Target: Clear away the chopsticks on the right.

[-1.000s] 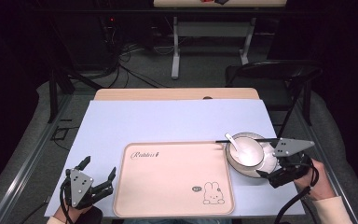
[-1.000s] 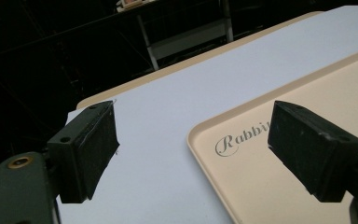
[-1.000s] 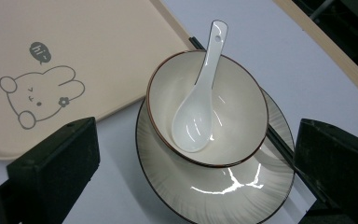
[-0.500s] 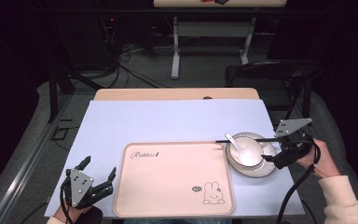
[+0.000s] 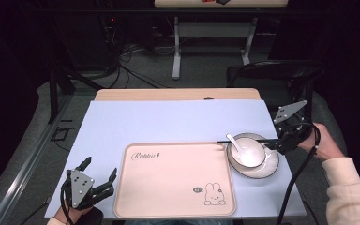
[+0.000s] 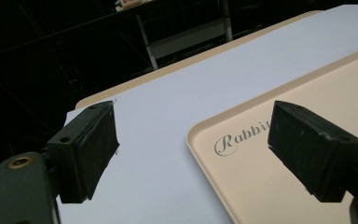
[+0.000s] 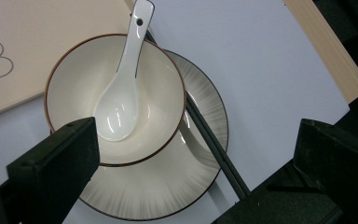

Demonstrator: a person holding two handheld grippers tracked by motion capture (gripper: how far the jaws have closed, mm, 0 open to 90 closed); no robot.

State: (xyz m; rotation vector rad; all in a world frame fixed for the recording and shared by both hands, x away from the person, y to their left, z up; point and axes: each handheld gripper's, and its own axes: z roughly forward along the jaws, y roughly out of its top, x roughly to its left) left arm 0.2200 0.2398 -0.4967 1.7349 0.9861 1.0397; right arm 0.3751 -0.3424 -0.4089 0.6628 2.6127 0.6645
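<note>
1. The right gripper (image 5: 281, 145) hovers at the right rim of the stack, jaws spread wide and holding nothing.
2. The pair of dark chopsticks (image 7: 212, 144) lies across the grey-rimmed white plate (image 7: 168, 196), just beside the brown-rimmed white ceramic bowl (image 7: 163, 93) with its white ceramic spoon (image 7: 121, 93).
3. Lower the jaws astride the chopsticks' near end, clear of the bowl wall, and close on both sticks together.
4. The left gripper (image 5: 96, 185) rests released beside the beige rabbit-print plastic tray (image 5: 173, 180); keep it there.

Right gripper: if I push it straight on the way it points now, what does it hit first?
Probably the black chopsticks lying across the plate, between the open right gripper jaws; the bowl sits just beyond. Depth is unclear.
</note>
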